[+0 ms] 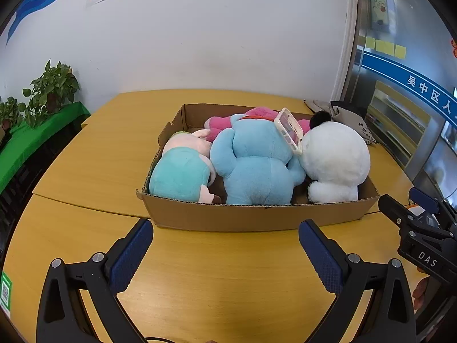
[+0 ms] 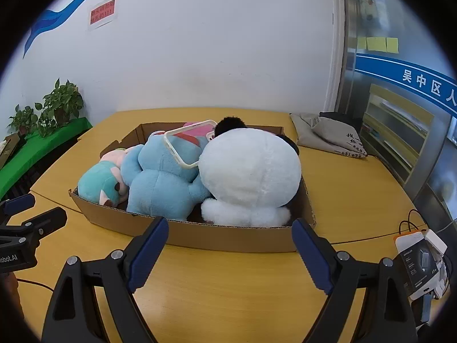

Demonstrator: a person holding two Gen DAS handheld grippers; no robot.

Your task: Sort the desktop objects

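Observation:
A shallow cardboard box sits on the yellow table and holds plush toys: a teal and pink one, a blue one, a pink one behind, and a white one with black ears. A cream phone case leans on the blue toy. My left gripper is open and empty in front of the box. My right gripper is open and empty, also in front of the box.
A grey cloth bag lies at the table's back right. A boxed charger with cables lies at the right edge. Potted plants stand on a green shelf left. A wall is behind the table.

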